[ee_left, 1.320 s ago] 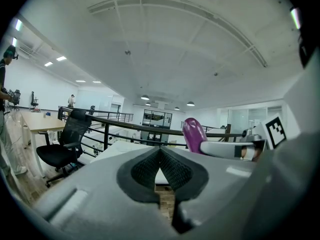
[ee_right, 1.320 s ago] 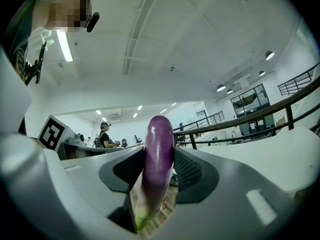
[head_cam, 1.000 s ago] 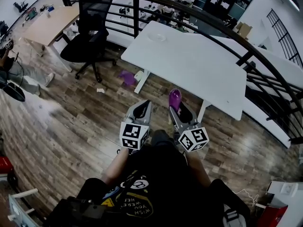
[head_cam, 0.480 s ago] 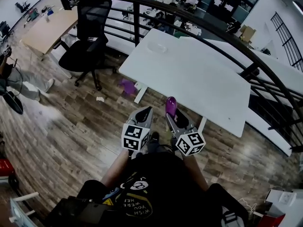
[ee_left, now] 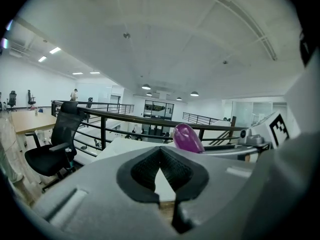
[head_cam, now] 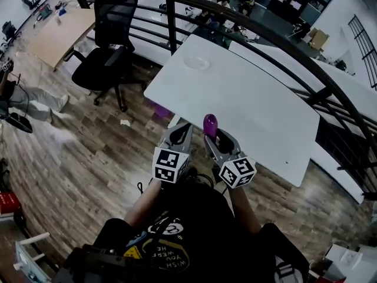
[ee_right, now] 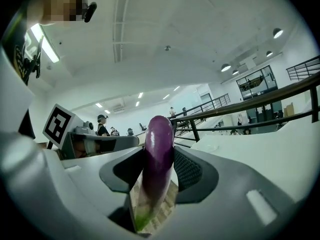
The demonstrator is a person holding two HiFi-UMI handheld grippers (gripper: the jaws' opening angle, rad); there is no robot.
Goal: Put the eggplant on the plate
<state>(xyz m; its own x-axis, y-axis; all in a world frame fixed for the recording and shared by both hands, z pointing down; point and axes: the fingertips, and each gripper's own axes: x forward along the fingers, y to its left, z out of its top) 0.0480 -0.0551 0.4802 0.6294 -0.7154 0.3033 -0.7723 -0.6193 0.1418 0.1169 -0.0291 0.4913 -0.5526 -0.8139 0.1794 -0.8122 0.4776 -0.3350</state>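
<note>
A purple eggplant (head_cam: 210,124) stands upright between the pads of my right gripper (head_cam: 215,137), which is shut on it; its green stem end points down. In the right gripper view the eggplant (ee_right: 159,154) fills the gap of that gripper (ee_right: 159,159). My left gripper (head_cam: 179,135) is held beside it on the left, its tips together with nothing between them (ee_left: 160,150); the eggplant (ee_left: 187,138) shows at its right. Both hover at the near edge of a white table (head_cam: 253,105). A pale plate (head_cam: 196,62) lies at the table's far left corner.
A black railing (head_cam: 265,37) curves behind the table. A black office chair (head_cam: 109,46) stands on the wooden floor to the left, with a wooden desk (head_cam: 56,31) beyond it. A purple object (head_cam: 158,108) lies on the floor under the table's left edge.
Both grippers have moved forward together to the white table. The eggplant, still gripped, now sits over the table's near edge instead of over the floor.
</note>
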